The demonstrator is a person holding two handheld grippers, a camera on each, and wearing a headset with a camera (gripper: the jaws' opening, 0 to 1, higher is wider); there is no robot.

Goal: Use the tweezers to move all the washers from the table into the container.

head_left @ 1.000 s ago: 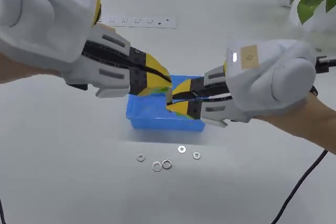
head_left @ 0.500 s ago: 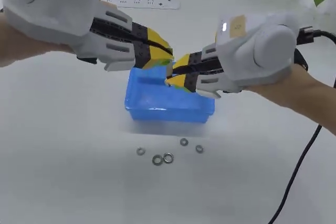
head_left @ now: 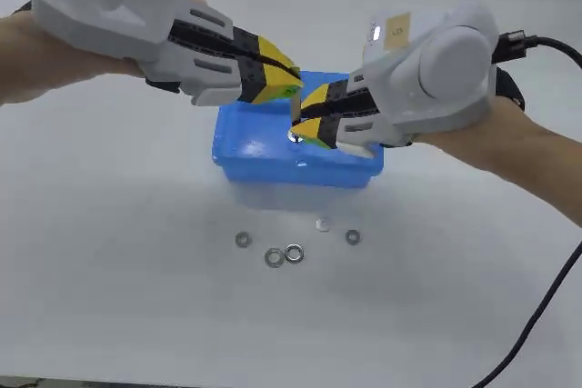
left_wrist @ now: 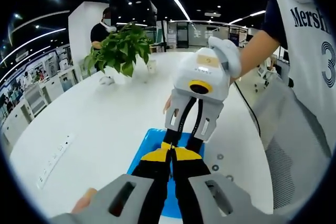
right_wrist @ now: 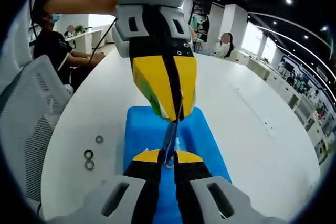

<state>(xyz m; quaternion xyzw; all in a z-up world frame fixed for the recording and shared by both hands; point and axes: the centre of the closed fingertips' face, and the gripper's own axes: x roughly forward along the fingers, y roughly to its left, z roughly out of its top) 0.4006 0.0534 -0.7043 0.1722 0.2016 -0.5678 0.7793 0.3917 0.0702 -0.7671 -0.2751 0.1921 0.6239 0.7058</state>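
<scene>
Blue bin (head_left: pixel 273 168) below; your L gripper (head_left: pixel 293 84) & R gripper (head_left: pixel 298 130) both pinch tweezers (right_wrist: pixel 172 129), washer (right_wrist: pixel 168 163) at tips; loose washers (head_left: pixel 293 253) nearby.

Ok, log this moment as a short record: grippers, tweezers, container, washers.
left gripper: shut on the tweezers, above the container
right gripper: fingers pinched on the tweezers' lower end
container: blue, open-topped, standing on the white table
held washer: at the tweezers' tip, over the container
loose washers: five on the table in front of the container, two of them side by side
</scene>
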